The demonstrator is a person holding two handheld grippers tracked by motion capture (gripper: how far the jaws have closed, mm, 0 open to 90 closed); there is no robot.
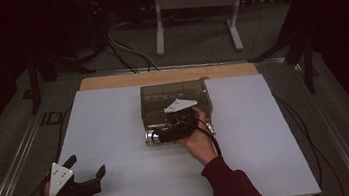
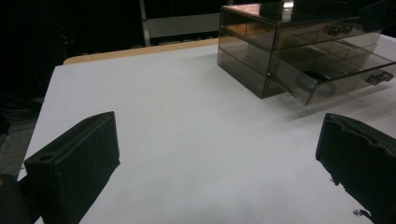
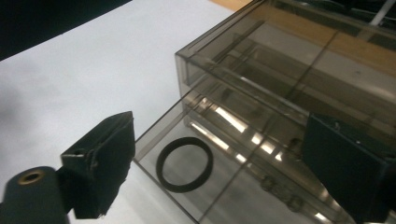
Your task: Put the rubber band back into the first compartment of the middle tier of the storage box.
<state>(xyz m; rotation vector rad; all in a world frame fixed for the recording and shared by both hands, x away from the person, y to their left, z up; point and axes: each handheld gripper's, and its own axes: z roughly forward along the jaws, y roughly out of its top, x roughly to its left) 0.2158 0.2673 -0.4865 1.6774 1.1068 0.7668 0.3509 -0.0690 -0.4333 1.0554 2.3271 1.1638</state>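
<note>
A smoky clear drawer box [image 1: 175, 97] stands at the middle back of the white mat [image 1: 111, 131]. Its lower drawer [image 3: 224, 196] is pulled out toward the person, and a black ring [image 3: 184, 164] lies flat on the drawer's floor. My right gripper [image 1: 170, 128] hovers just over that drawer with its jaws wide apart and nothing between them; in the right gripper view [image 3: 219, 135] the ring lies below and between the jaws. My left gripper [image 1: 87, 165] rests open at the mat's near left corner. From the left gripper view [image 2: 217, 140] the box [image 2: 261, 28] and ring [image 2: 312, 77] sit far right.
A strip of wooden tabletop [image 1: 160, 76] shows behind the mat. A grey metal stand [image 1: 190, 0] and cables [image 1: 126, 53] lie on the floor beyond the table. Bare mat stretches left and right of the box.
</note>
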